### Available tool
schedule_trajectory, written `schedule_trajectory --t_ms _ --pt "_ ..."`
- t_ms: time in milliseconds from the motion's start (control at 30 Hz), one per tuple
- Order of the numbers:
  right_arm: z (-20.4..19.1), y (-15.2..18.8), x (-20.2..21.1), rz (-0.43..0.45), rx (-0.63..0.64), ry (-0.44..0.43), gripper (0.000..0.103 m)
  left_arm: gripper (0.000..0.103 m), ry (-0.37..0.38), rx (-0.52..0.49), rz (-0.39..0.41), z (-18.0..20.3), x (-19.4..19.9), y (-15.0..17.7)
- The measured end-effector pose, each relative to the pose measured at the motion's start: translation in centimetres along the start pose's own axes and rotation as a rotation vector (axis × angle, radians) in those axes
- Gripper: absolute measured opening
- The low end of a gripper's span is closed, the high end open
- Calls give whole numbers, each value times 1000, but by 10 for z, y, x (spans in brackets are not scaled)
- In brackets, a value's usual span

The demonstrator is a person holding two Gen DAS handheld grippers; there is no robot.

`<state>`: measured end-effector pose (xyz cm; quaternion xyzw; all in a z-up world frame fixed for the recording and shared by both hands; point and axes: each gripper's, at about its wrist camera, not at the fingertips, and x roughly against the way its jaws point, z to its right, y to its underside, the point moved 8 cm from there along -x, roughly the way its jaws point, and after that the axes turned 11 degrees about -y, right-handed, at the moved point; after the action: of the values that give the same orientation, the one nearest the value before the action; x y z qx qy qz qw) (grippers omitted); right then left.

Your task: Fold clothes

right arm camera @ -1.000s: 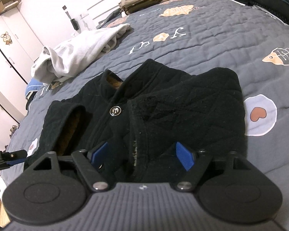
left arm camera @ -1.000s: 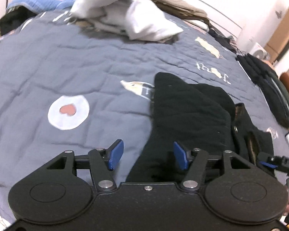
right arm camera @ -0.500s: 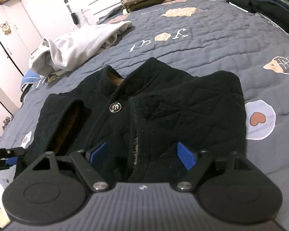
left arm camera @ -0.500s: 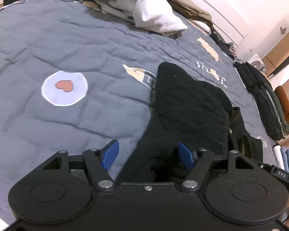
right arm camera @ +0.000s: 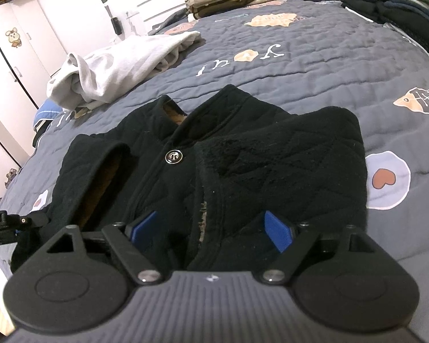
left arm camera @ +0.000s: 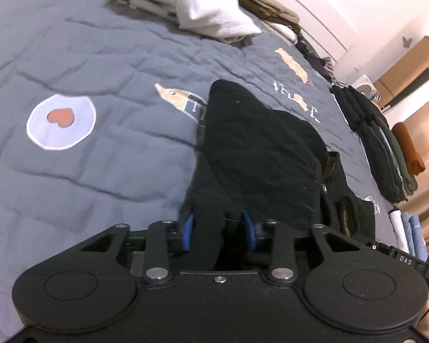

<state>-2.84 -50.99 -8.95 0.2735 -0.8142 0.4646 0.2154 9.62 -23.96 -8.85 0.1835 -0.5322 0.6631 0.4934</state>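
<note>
Since a second ago your left gripper has just been closing and now pinches the black jacket's hem, tilted downward. Your right gripper hangs wide open over the jacket, gripping nothing, on the grey quilt.

The left gripper is matte black: two round discs, silver screws along its linkage arms, blue pads on its fingers. The right gripper has a ribbed grey body, black discs, and blue pads.
</note>
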Motion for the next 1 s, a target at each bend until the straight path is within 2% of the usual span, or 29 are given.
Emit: schedule_trajectory --t_ms 100,167,233,367,400,467,500,567,667,900,1000 --pt "0 0 0 0 -1 -1 82 38 -41 -8 6 0 -3 1" --pt "0 0 0 0 -1 -2 82 52 -58 24 -31 -4 -10 4" --pt "0 0 0 0 -1 -2 82 52 -47 44 -44 -6 -12 5" --pt "0 0 0 1 -1 -3 82 51 -17 69 -52 -7 -13 5" --pt "0 0 0 1 -1 -3 82 49 -12 68 -47 -6 -13 4" --pt "0 0 0 0 2 -2 82 35 -6 68 -29 -4 -9 2" --pt "0 0 0 1 1 -2 82 33 -4 64 -15 -3 -5 0" --pt "0 0 0 2 -2 -4 83 27 -37 -28 40 9 4 -2" --pt "1 0 1 6 -12 -8 83 25 -72 -191 117 36 19 -2" --pt "9 -3 6 45 -134 -57 85 24 -35 -433 247 96 51 12" --pt "16 -5 10 61 -202 -91 85 24 -21 -530 273 123 50 26"
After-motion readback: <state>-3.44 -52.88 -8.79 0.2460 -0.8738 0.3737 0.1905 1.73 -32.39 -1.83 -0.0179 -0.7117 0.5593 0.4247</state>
